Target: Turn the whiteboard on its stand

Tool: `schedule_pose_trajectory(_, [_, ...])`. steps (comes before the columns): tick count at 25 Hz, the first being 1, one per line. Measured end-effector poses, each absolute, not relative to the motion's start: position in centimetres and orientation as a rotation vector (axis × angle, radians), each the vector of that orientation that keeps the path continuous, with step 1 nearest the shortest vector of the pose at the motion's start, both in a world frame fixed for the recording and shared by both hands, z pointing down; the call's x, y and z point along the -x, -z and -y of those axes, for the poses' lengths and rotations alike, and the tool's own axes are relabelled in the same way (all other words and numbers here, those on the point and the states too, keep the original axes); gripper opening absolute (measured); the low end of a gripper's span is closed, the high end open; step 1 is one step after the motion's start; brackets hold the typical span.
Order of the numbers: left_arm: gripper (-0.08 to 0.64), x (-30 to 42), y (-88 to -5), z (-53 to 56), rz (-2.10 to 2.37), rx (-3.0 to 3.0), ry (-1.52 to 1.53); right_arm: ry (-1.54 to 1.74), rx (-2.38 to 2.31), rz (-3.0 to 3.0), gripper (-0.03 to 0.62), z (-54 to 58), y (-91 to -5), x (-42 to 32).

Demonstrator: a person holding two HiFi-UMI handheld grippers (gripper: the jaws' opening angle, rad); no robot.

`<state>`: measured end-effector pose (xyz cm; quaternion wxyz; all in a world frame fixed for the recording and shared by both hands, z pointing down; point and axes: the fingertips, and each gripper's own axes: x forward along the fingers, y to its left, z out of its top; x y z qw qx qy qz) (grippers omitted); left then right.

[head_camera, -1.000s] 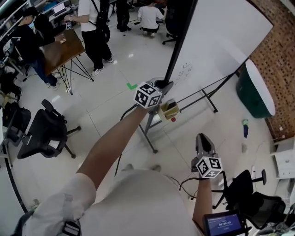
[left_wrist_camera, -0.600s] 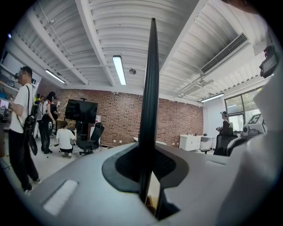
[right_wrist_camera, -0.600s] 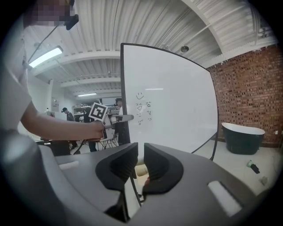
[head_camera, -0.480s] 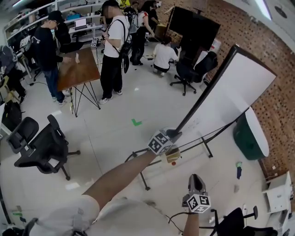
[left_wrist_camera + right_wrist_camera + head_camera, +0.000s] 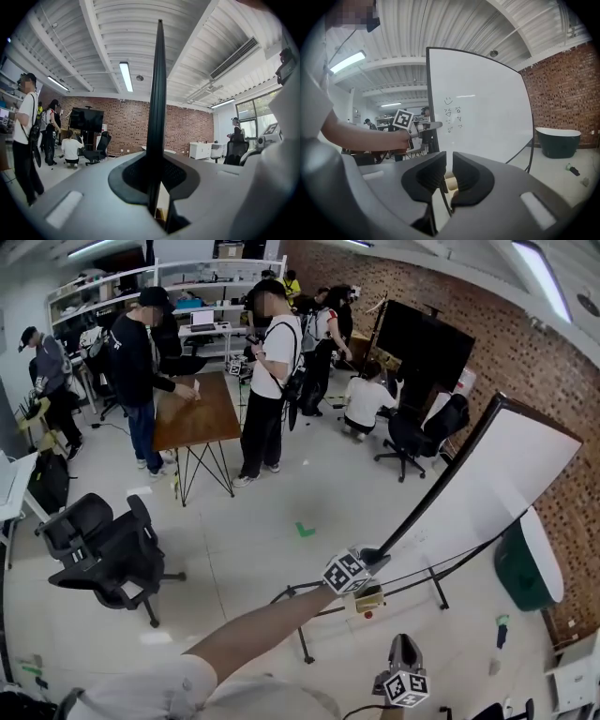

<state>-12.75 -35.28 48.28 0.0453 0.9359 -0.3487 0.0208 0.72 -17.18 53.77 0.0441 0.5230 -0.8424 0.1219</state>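
Edges matter most here. My left claw (image 5: pixel 373 559) is pinching the black side edge of the whiteboard (image 5: pixel 497 474), with one pad on each face of it. From that claw the edge runs long and thin, up and away, leaning a bit, so I see the board like the blade of a knife. The white face with the small scribbles looks toward my right claw (image 5: pixel 405 645). That claw is on the scribble side of the whiteboard, down low and well apart from it. Its two pads have only a thin slit between them and hold nothing. The whiteboard sits on its stand (image 5: pixel 439 592), whose black legs spread out on the floor under the board. So my left hand is the near one, and it has the grip. I think the turn has to come from that hand, pushing or pulling the edge sideways so the board swings round. I would watch the legs, since they might drag or tip.
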Motion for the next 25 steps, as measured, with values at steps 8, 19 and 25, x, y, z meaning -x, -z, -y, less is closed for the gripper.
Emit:
schedule_pose_trajectory(8, [0.066, 16.6, -48.4, 34.1, 1.114, -2.859, -0.070, -0.374, -1.526, 2.635, 0.049, 15.9, -53.8, 1.4])
schedule_pose_trajectory(19, [0.067, 20.5, -48.0, 30.0, 1.147, -2.875, -0.058, -0.437, -1.541, 2.633, 0.046, 11.4, -55.4, 0.9])
schedule_pose_trajectory(25, [0.069, 22.5, -47.7, 27.8, 1.169, -2.881, -0.049, -0.439, -1.516, 2.642, 0.046, 10.1, -55.3, 1.8])
